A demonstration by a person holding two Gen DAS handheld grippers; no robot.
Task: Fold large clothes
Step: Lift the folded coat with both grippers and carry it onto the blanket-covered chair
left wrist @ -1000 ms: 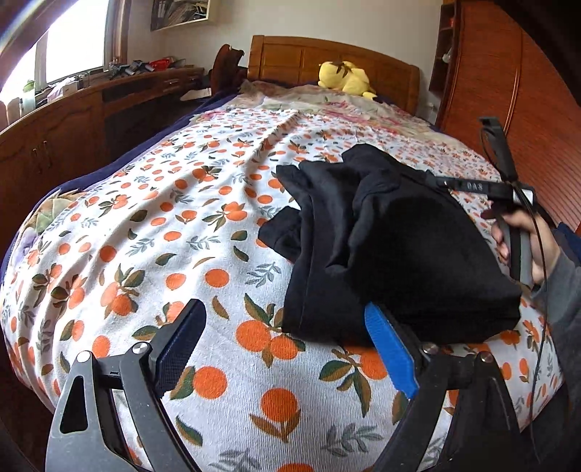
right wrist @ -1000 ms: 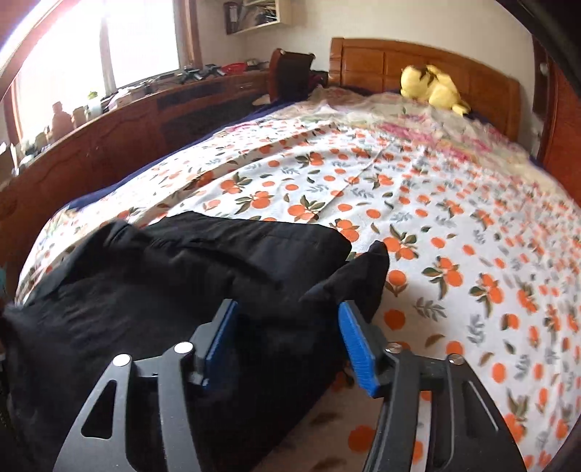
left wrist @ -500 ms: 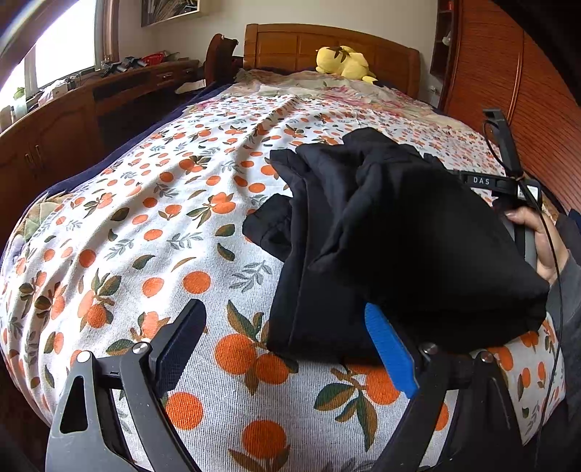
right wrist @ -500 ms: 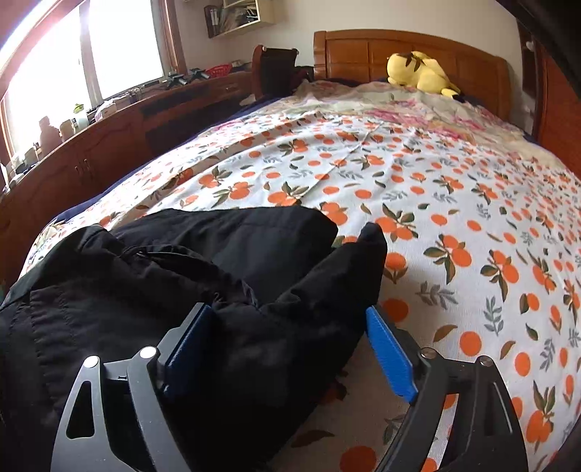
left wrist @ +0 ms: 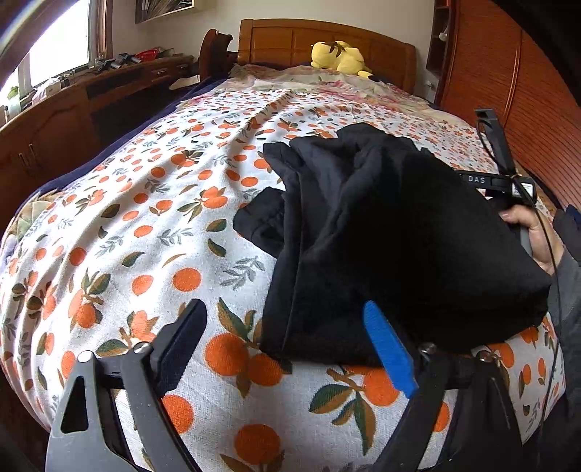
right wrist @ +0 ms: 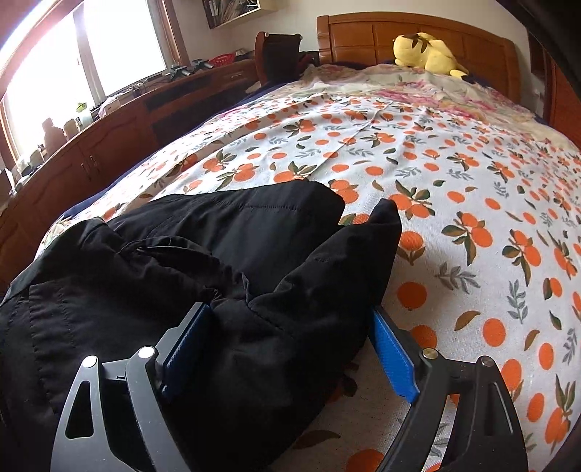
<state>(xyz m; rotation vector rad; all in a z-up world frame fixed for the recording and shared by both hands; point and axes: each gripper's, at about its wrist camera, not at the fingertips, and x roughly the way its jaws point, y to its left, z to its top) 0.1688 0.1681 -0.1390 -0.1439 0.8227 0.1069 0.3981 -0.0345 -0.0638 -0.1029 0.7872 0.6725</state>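
Observation:
A black garment, folded into a thick bundle, lies on the orange-print bedspread near the bed's foot. My left gripper hovers at the bundle's near left corner. Its jaws are closing; the corner lies between them beside the blue pad, unpressed. In the right wrist view the garment bulges up between the wide-apart pads of my right gripper, which stands open. A hand holds that gripper's handle behind the bundle.
A yellow plush toy rests at the wooden headboard. Low wooden cabinets with clutter run under the window on the left. A wooden wardrobe stands at the right. Bare bedspread stretches beyond the garment.
My right gripper's jaws spread wide and let go of the garment fold. The left jaws narrowed a little. The bundle settled, looming slightly larger in both views.

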